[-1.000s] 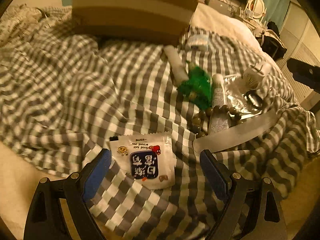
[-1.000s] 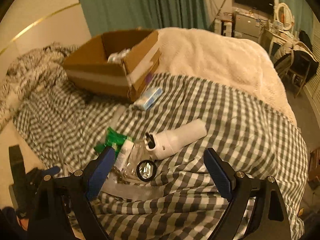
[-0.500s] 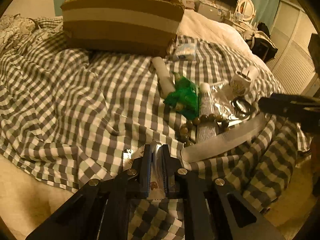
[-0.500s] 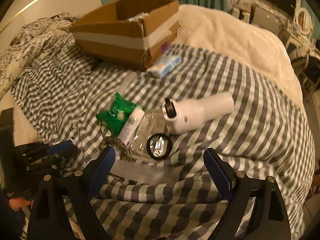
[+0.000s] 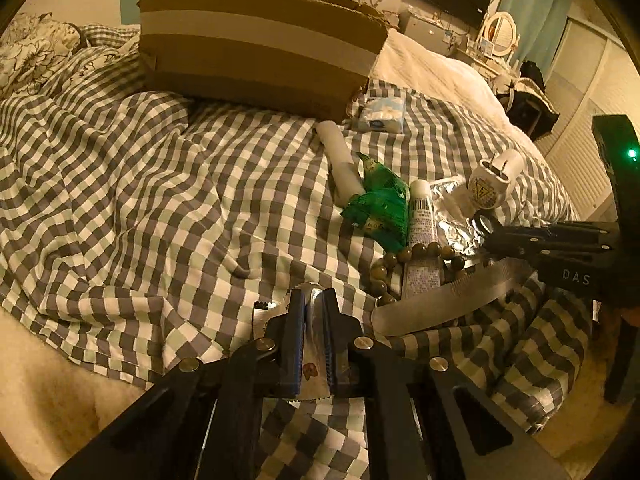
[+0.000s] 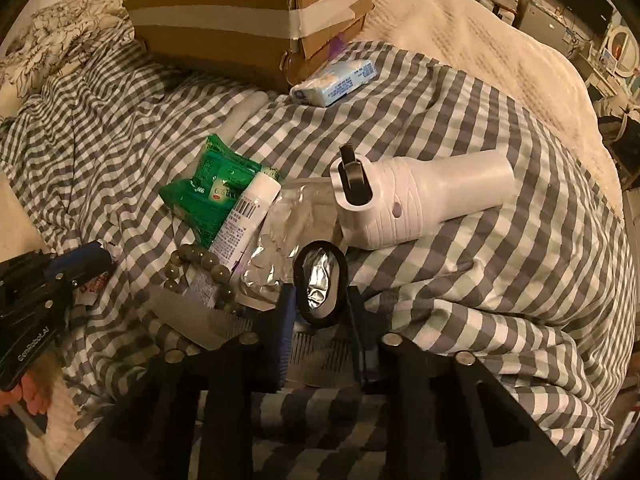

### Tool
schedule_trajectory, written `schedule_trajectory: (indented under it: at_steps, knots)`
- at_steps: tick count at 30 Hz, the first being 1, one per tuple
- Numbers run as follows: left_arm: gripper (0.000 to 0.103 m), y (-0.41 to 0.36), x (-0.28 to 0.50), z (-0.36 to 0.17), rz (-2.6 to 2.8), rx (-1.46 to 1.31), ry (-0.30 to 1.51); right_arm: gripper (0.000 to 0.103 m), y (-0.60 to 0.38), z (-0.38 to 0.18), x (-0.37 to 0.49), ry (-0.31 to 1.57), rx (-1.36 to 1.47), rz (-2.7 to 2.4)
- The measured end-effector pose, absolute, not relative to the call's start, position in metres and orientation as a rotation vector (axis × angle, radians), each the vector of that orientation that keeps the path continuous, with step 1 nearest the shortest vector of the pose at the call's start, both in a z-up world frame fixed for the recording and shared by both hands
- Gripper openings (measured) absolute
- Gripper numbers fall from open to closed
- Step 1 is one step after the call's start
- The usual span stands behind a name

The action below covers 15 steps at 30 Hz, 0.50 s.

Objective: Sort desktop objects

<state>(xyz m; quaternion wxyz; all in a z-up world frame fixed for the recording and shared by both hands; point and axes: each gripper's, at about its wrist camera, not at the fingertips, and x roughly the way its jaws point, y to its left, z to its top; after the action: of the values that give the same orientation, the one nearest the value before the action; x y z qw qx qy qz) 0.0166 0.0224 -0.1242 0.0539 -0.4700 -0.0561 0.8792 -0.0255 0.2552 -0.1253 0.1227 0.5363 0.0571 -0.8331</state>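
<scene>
The left gripper (image 5: 313, 312), wide apart a second ago, is now clamped on the white sachet (image 5: 316, 360), well short of the cardboard box (image 5: 256, 48). The right gripper (image 6: 320, 308) is closing around the black hair tie (image 6: 320, 284). Both seem ready to lift.

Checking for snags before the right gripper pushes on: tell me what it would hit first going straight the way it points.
The right gripper is closing around the black hair tie, which lies between its fingers. Straight on, it would likely meet that tie first, then the crumpled foil under it. Depth is hard to judge here.
</scene>
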Motion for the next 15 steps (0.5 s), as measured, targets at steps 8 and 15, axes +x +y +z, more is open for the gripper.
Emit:
schedule_trajectory:
  at_steps: [8, 15]
  knots:
    - [0.006, 0.012, 0.029, -0.113, 2.716, -1.372, -0.222, 0.004, 0.253, -0.1, -0.005, 0.159, 1.447, -2.51]
    - [0.006, 0.006, 0.039, -0.097, 2.734, -1.327, -0.267, 0.004, 0.258, -0.075, 0.014, 0.118, 1.376, -2.56]
